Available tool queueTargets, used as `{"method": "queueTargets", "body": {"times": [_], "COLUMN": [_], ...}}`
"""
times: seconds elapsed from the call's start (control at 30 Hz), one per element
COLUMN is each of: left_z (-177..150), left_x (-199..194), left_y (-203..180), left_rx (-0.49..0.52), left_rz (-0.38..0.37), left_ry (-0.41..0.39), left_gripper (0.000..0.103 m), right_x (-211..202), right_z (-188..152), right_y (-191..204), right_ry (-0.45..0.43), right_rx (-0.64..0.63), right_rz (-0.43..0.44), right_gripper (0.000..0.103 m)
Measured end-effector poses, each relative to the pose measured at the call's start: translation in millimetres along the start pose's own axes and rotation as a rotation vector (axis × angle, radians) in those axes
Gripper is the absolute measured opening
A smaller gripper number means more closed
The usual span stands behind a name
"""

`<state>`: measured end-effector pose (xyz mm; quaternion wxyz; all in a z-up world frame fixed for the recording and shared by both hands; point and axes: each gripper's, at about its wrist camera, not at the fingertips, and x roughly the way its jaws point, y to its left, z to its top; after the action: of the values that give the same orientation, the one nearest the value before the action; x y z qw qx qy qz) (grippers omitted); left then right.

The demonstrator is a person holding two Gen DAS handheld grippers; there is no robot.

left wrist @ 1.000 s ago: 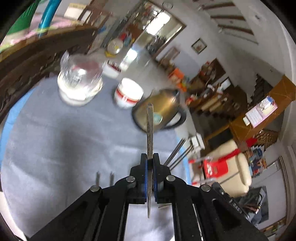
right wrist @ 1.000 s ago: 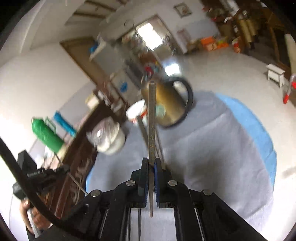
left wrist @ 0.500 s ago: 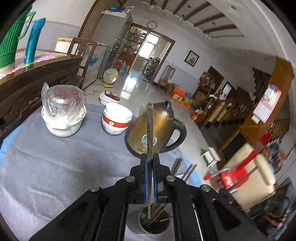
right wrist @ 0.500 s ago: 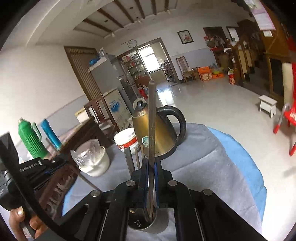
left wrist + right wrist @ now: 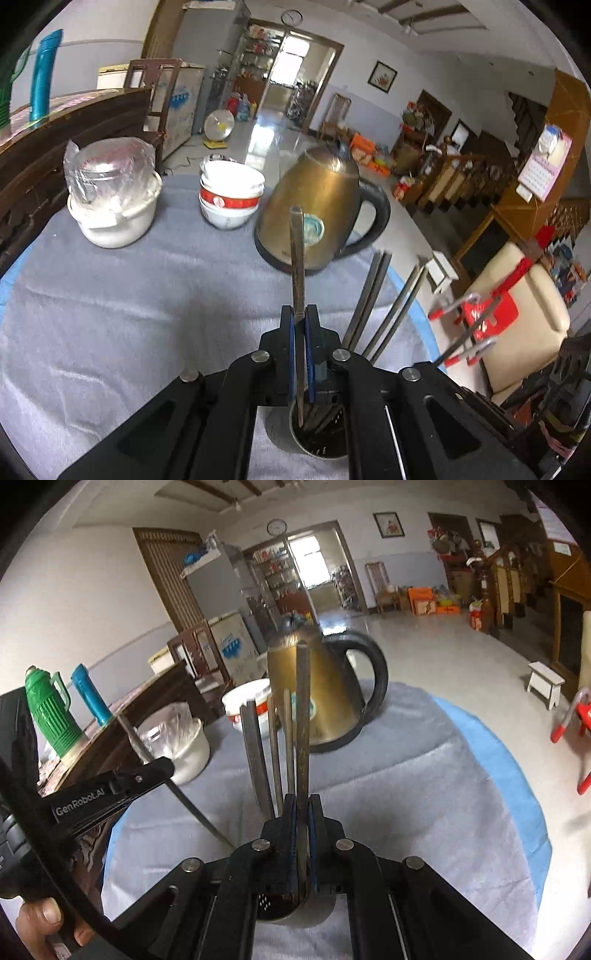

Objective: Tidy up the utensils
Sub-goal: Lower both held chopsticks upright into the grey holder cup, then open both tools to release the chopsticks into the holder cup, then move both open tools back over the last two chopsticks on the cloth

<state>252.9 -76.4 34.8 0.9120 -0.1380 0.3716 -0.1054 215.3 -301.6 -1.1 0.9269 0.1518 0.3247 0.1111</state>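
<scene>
Pinching a dark flat metal chopstick (image 5: 297, 266), left tongs (image 5: 300, 328) are clamped, its lower end inside the perforated steel utensil cup (image 5: 317, 439) beneath them. Right tongs (image 5: 303, 812) likewise grip a dark chopstick (image 5: 303, 716). Cup base hidden by gripper frames; brass-coloured kettle (image 5: 314, 206) beyond.

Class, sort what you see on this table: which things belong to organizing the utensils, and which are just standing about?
Part of the job:
- left gripper, shut on a chopstick
- right gripper, shut on another chopstick
- metal utensil holder with chopsticks already in it

Just standing about:
- brass kettle
- stacked bowls
- plastic-wrapped white pot
- grey tablecloth
</scene>
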Motion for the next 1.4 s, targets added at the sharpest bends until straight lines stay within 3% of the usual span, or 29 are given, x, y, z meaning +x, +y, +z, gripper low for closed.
{"method": "queueTargets", "body": {"times": [0.17,0.3,0.4,0.5,0.53,0.6,0.8,1.07,1.2,1.4], "left_z": [-8,-8,-8,-10,-12,-18,-64,-131,-152,-181], "left_x": [7,-4,-21,-47,-54,-64,-85,-86,-84,-72], "left_y": [-2,0,4,14,17,25,65,116,132,149], "left_rx": [0.010,-0.005,-0.014,-0.014,-0.009,0.001,0.036,0.020,0.015,0.021], "left_rz": [-0.002,0.001,-0.001,0.004,0.018,0.038,0.142,0.260,0.290,0.330], "left_ry": [0.084,0.098,0.077,0.061,0.062,0.068,0.166,0.306,0.362,0.450], "left_gripper": [0.009,0.040,0.045,0.057,0.060,0.068,0.069,0.069,0.069,0.069], "right_x": [4,0,-14,-34,-43,-55,-72,-38,-13,6], "right_z": [-6,-5,-4,-4,-6,-11,-44,-136,-170,-188], "right_y": [-4,-8,-10,-11,-11,-8,11,54,54,36], "right_ry": [0.048,0.074,0.048,0.012,-0.004,-0.013,0.060,0.356,0.480,0.566], "right_rx": [0.018,0.021,0.031,0.052,0.056,0.049,0.015,-0.111,-0.103,-0.050], "right_rz": [0.005,-0.013,-0.031,-0.033,-0.036,-0.034,-0.023,-0.020,-0.048,-0.129], "right_gripper": [0.009,0.011,0.024,0.049,0.063,0.064,0.064,0.064,0.064,0.064]}}
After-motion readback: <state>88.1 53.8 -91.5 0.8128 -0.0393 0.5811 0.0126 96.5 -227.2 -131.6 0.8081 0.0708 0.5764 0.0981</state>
